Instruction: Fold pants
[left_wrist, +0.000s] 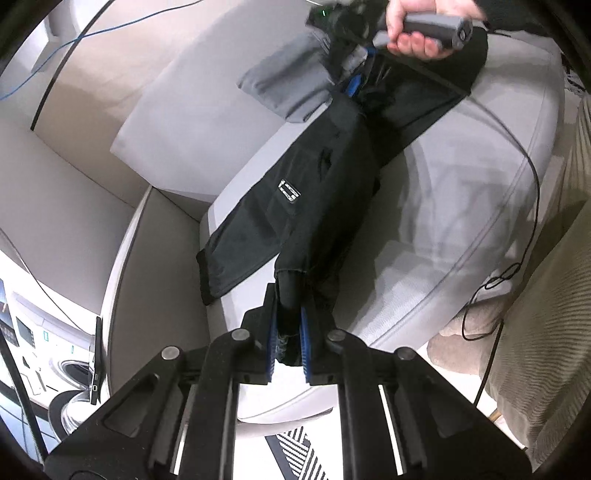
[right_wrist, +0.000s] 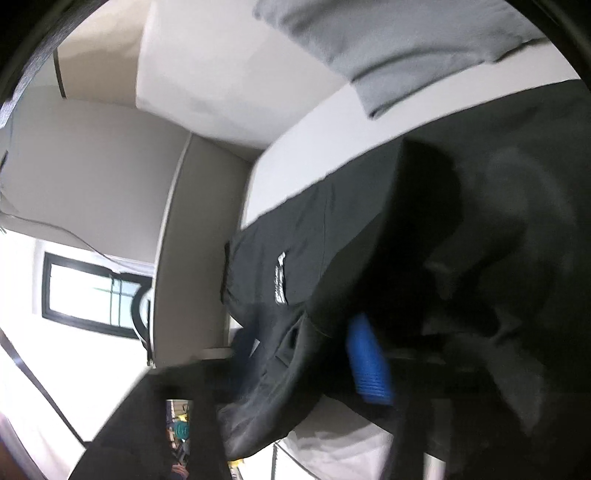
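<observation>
- left gripper (left_wrist: 288, 332) is clamped down tight, jaws nearly together, with a bunched end of the black pants (left_wrist: 314, 192) pinched between its blue pads (left_wrist: 305, 345).
- that pinched fabric rises off the cushion (left_wrist: 443, 229); the pants stretch away from the left gripper up toward the far end.
- one flat part of the pants lies on the pale cushion, a small white label facing up.
- far end, in the left view: a hand (left_wrist: 413, 27) grips the right gripper's (left_wrist: 352, 79) handle, and a bit of blue pad shows right at the dark cloth.
- right view is blurred, but black fabric drapes over the right gripper's fingers, and one blue pad (right_wrist: 369, 360) presses against it; the jaws stand close together on the pants, and the second pad is hidden by cloth.
- a grey folded garment (left_wrist: 288, 79) sits on the cushion just beside the pants' far end.
- a thin black cable (left_wrist: 532, 206) trails over the cushion's right edge.
</observation>
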